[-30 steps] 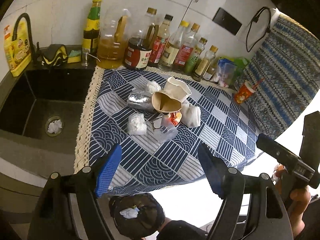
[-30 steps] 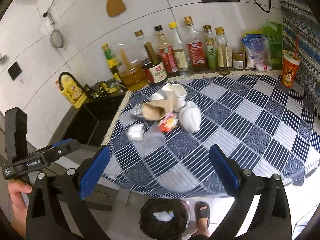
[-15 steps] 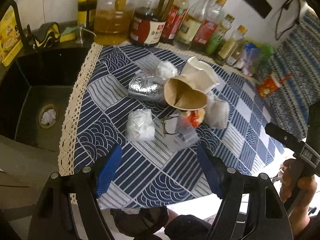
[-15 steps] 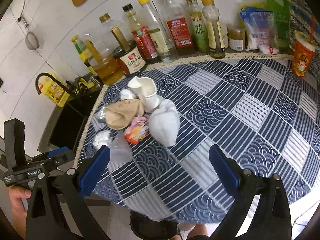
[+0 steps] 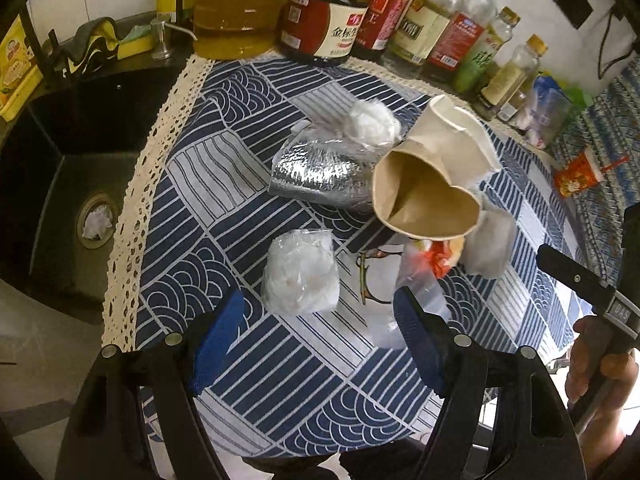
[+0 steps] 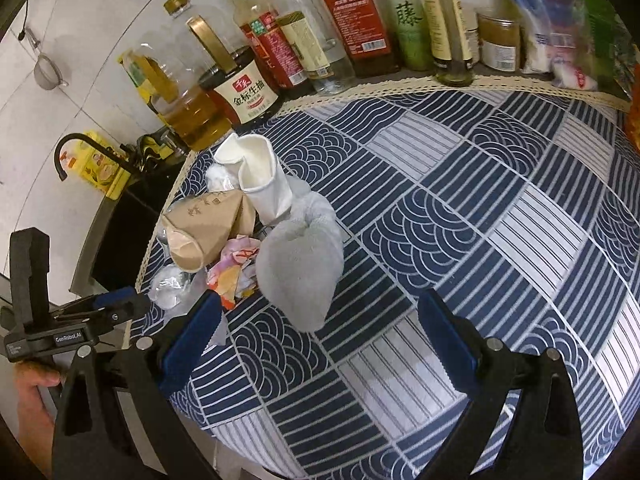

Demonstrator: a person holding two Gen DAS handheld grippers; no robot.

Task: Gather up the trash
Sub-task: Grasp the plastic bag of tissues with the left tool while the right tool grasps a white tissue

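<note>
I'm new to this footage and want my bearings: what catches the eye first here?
A heap of trash sits mid-table on the blue patterned tablecloth: a crushed brown paper cup lying on its side, a white paper cup behind it and a silver foil bag beside it. Bottles line the wall behind. Both grippers, left gripper and right gripper, hover open before the heap.

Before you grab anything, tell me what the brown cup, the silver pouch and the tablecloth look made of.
Brown cup: kraft paper, matte; its rim is crushed into a heart shape.
Silver pouch: probably metallised foil or plastic film, glittery and creased.
Tablecloth: woven fabric, matte blue print, with what looks like a cream lace edge.
</note>
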